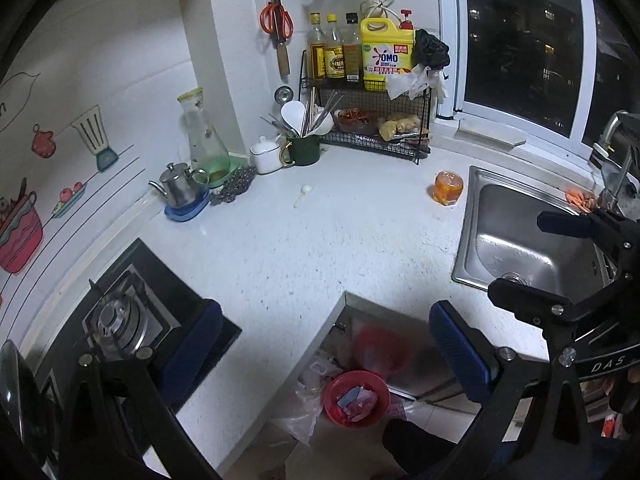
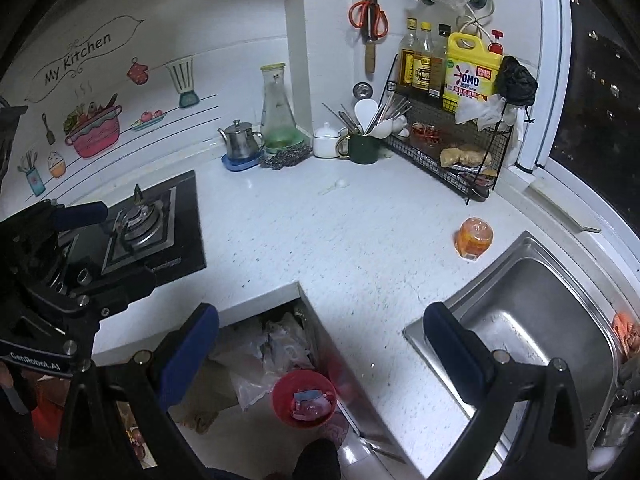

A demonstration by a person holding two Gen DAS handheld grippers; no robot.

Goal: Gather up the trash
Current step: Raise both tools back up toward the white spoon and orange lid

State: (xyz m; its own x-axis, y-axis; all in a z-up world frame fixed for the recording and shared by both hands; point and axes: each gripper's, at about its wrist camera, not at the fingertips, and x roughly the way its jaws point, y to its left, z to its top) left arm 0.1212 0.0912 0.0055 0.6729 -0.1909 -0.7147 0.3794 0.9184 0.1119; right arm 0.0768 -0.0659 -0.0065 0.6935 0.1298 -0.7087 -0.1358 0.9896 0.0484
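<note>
A crumpled orange plastic cup (image 1: 448, 188) (image 2: 474, 238) lies on the white counter beside the sink's far corner. A small white plastic spoon (image 1: 304, 194) (image 2: 334, 186) lies further back. Orange scraps (image 1: 580, 198) (image 2: 626, 332) rest on the sink's right rim. On the floor below the counter's corner stands a red bin (image 1: 356, 398) (image 2: 304, 398) holding wrappers. My left gripper (image 1: 328, 344) (image 2: 112, 244) hovers open and empty above the counter's edge near the stove. My right gripper (image 2: 324, 346) (image 1: 520, 256) is open and empty over the sink's near corner.
A steel sink (image 1: 472, 240) (image 2: 440, 320) sits at right, a gas stove (image 1: 120, 320) (image 2: 140, 220) at left. A wire rack (image 1: 376, 120) with bottles, a utensil mug (image 1: 304, 148), a carafe and a kettle line the back wall. Plastic bags (image 2: 276, 348) and a person's foot (image 1: 412, 444) are by the bin.
</note>
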